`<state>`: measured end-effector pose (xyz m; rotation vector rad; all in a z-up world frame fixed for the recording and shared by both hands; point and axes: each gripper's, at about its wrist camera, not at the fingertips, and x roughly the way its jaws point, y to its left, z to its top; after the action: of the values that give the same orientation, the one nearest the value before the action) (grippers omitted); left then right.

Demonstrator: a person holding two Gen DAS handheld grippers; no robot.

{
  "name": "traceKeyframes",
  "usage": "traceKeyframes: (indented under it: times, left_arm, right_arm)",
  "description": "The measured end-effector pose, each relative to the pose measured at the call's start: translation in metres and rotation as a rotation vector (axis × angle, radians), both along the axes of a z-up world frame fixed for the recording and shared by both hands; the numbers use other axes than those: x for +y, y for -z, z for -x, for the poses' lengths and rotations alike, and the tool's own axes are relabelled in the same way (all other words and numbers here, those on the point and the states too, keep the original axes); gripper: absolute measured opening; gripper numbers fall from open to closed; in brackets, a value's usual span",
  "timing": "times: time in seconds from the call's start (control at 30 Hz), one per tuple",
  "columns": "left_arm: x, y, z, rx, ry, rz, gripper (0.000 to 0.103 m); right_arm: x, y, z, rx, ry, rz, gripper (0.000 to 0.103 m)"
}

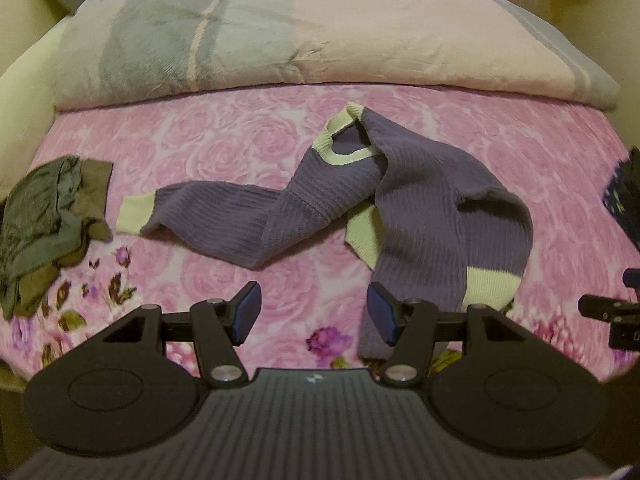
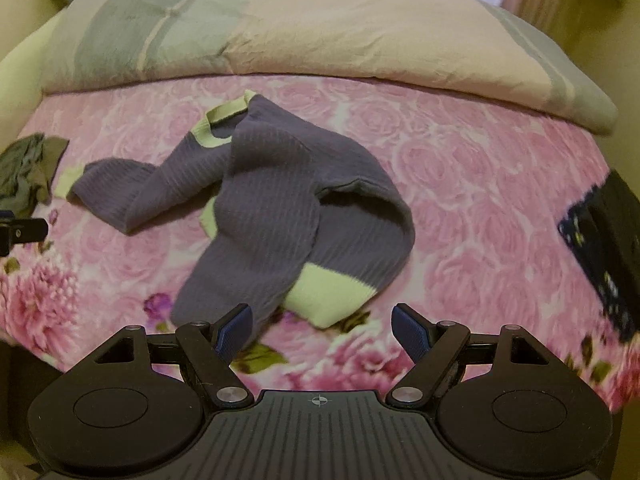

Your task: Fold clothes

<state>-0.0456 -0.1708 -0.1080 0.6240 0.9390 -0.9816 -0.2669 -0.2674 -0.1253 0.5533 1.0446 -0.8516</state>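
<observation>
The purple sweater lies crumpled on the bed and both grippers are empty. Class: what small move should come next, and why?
Probably lower the open right gripper onto the near pale-green cuff of the purple sweater, because its sleeves are twisted across the body and need spreading flat before folding.

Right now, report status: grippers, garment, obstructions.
Left gripper and right gripper open, empty. Purple ribbed sweater with pale green cuffs crumpled, unfolded on pink floral bedspread. Nothing blocking.
</observation>
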Motion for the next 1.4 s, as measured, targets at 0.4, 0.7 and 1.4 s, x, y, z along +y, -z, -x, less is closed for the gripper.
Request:
traceKeyframes:
  times: [0.4,0.7,1.4]
  left_arm:
    - [0.014,0.028,0.007,0.013,-0.146,-0.092,0.055]
    - [0.005,0.075,-0.012,0.059,-0.099,-0.099,0.055]
    - [-0.002,0.175,-0.091,0.16,0.08,-0.18,0.055]
  right_arm:
    - [-0.03,0.053,-0.011,0.02,-0.164,-0.083,0.08]
    - [-0.04,0.106,-0.016,-0.088,-0.082,-0.172,0.08]
    - [-0.034,0.23,-0.053,-0.356,0.346,-0.389,0.073]
